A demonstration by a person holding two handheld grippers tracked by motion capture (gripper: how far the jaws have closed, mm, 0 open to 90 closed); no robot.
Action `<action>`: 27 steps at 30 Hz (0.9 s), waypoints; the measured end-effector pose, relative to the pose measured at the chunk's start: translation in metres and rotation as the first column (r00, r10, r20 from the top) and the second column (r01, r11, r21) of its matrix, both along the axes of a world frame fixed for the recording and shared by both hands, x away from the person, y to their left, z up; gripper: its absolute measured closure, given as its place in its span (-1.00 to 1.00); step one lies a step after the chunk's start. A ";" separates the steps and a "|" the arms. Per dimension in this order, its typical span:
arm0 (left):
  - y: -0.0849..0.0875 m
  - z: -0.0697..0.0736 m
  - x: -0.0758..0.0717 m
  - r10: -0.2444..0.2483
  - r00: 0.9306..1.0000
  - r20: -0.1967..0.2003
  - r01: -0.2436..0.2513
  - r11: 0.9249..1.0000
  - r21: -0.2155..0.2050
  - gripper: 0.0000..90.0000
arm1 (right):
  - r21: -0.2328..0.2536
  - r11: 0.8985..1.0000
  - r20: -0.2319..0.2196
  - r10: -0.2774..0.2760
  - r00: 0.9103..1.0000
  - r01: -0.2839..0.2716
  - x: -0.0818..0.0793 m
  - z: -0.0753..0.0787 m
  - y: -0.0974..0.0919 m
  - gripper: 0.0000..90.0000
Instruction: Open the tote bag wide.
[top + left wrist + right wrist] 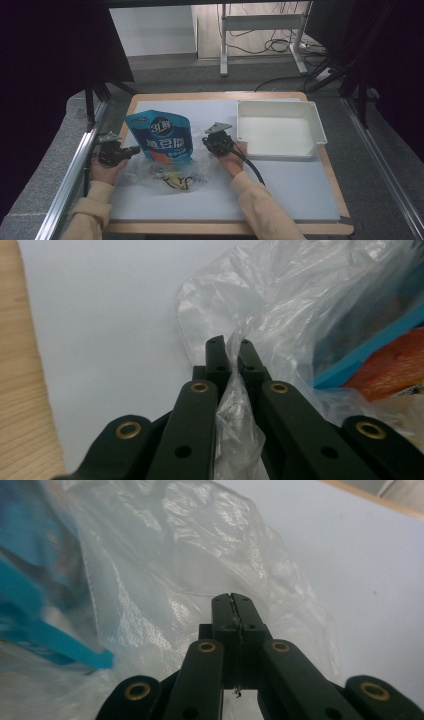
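We see a clear plastic bag [170, 172] lying on the pale sheet [290, 187] that covers the wooden tabletop [334, 195], close to the person's edge. A blue pouch [161, 136] with an orange patch near its bottom sits partly inside the bag, its top end pointing away from the person and its lower end under the crumpled film.

The left gripper [131, 150] sits at the left side of the bag. In the left gripper view its fingers [216, 356] are pressed together on a gathered fold of the clear film, which runs down between them toward the camera. The blue and orange of the pouch [370, 360] show through the plastic to the right of those fingers.

The right gripper [207, 142] sits at the right side of the bag, just beside the pouch. In the right gripper view its fingers [221, 611] are squeezed tight with a thin edge of the bag [190, 570] caught between them, and the film spreads out ahead of them over the pale sheet. The blue pouch [35, 595] shows blurred at the left of that view.

A white tray [320, 131] stands on the sheet to the right of the right gripper, apart from the bag.
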State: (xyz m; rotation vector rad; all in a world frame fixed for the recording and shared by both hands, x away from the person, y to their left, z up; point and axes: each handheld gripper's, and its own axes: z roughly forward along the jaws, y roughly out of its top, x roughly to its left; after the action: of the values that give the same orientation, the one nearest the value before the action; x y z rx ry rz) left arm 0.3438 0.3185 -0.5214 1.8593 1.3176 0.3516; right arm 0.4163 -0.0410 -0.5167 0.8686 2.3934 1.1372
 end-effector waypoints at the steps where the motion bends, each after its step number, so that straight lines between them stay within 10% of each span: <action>1: 0.000 -0.002 0.002 0.002 1.000 -0.005 -0.002 1.000 0.002 0.96 | -0.011 1.000 -0.006 -0.006 1.000 0.006 0.002 -0.003 0.000 0.98; 13: -0.004 -0.029 0.015 0.002 0.997 -0.083 0.000 0.999 0.032 0.96 | -0.070 0.997 -0.036 -0.038 0.999 0.035 0.007 -0.021 0.005 0.98; 27: -0.004 -0.031 0.012 0.010 0.997 -0.078 -0.010 1.000 0.008 0.96 | -0.044 0.999 -0.059 -0.034 0.998 0.032 0.006 -0.022 -0.002 0.98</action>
State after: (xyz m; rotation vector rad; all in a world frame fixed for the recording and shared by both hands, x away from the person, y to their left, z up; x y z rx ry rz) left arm 0.3556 0.3147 -0.5520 1.8904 1.3804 0.2919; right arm 0.4227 -0.0433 -0.5382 0.9368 2.4325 1.0570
